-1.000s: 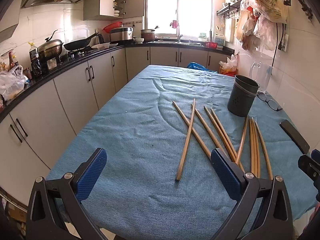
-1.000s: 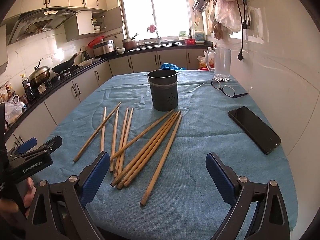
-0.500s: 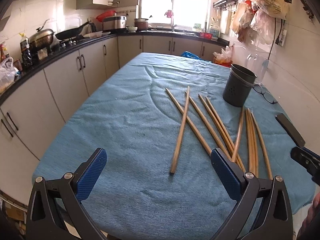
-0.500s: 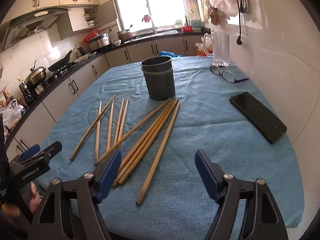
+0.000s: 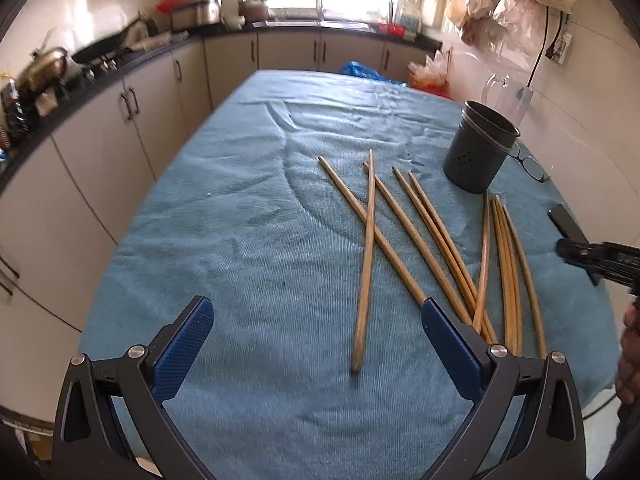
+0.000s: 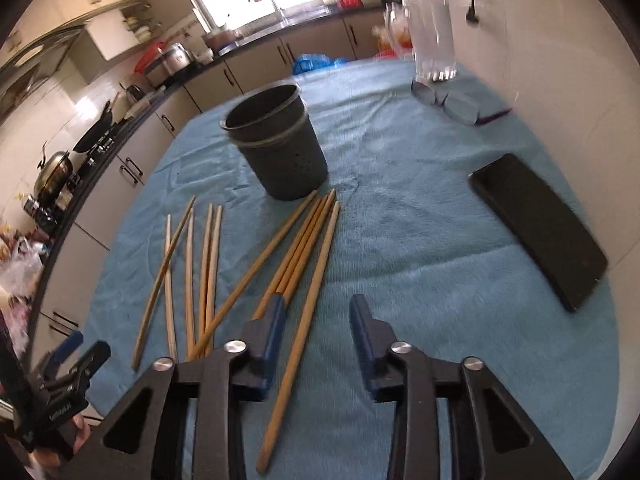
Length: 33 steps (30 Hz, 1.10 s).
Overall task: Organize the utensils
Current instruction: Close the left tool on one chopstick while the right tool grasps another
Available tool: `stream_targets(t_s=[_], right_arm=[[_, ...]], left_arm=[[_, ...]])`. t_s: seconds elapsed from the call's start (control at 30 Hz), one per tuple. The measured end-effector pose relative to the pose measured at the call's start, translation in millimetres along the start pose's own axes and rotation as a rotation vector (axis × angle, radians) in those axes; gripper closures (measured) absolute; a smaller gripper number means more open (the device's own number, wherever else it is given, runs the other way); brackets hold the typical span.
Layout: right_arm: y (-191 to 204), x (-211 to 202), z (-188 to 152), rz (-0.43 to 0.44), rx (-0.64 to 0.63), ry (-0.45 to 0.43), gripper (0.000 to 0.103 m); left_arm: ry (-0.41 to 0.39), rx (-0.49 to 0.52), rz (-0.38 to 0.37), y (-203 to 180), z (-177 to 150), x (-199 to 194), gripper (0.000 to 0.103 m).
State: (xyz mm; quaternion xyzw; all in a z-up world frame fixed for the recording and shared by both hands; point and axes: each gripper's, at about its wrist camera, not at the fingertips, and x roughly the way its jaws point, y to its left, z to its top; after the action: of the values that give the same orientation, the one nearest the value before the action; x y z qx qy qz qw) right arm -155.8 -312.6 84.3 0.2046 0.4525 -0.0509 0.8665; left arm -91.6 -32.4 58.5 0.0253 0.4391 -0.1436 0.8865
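Several long wooden chopsticks (image 5: 416,232) (image 6: 292,256) lie scattered on a blue cloth-covered table (image 5: 240,240) (image 6: 420,240). A dark grey perforated utensil cup (image 5: 478,148) (image 6: 276,144) stands upright and empty behind them. My left gripper (image 5: 316,332) is wide open and empty, low over the table's near edge, with one chopstick's near end (image 5: 356,364) between its fingers. My right gripper (image 6: 316,340) is open but narrowed, straddling the rightmost chopstick (image 6: 308,312) without touching it that I can see.
A black phone (image 6: 540,228) (image 5: 564,220) lies on the table's right side. Glasses (image 6: 452,100) and a clear jug (image 6: 432,36) sit at the far right by the tiled wall. Kitchen counters with pots run along the left and back.
My right gripper moved forward and down over the rightmost chopstick, and its jaws narrowed a lot. My left gripper stayed wide open and drifted slightly closer to the chopsticks.
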Motion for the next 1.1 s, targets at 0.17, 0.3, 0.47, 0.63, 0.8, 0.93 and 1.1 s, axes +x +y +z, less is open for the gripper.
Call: stream_targets(t_s=[0.17,0.3,0.47,0.63,0.8,0.93,1.1], right_arm=[[-14.1,37.1,28.5,0.021,0.089,0.125,0.084],[-13.7,56.2,37.4,0.010,0.099,0.158,0.084],[-7.4,71.7,45.2,-0.048,0.069,0.190,0.084],[-2.6,78.8,45.4,-0.083,0.034,0.203,0.084],[-1.7,78.2,46.1,-0.094,0.015,0.213,0.087],[-8.6,76.3,45.7,-0.091,0.033,0.223,0.088],[-11.8,75.7,45.1,-0.083,0.047,0.232,0.088]], left_arm=[[0.069,-0.001,-0.026,7.0,27.4,14.5,0.001],[0.128,-0.007,-0.050,8.3,46.0,28.1,0.025],[0.201,-0.017,-0.105,7.7,69.8,48.6,0.038],[0.247,0.013,-0.122,-9.8,89.8,70.4,0.052],[0.287,0.052,-0.101,-28.9,104.3,93.8,0.058],[0.312,0.076,-0.079,-39.4,110.6,110.9,0.058],[0.343,0.102,-0.063,-50.7,114.1,132.5,0.069]])
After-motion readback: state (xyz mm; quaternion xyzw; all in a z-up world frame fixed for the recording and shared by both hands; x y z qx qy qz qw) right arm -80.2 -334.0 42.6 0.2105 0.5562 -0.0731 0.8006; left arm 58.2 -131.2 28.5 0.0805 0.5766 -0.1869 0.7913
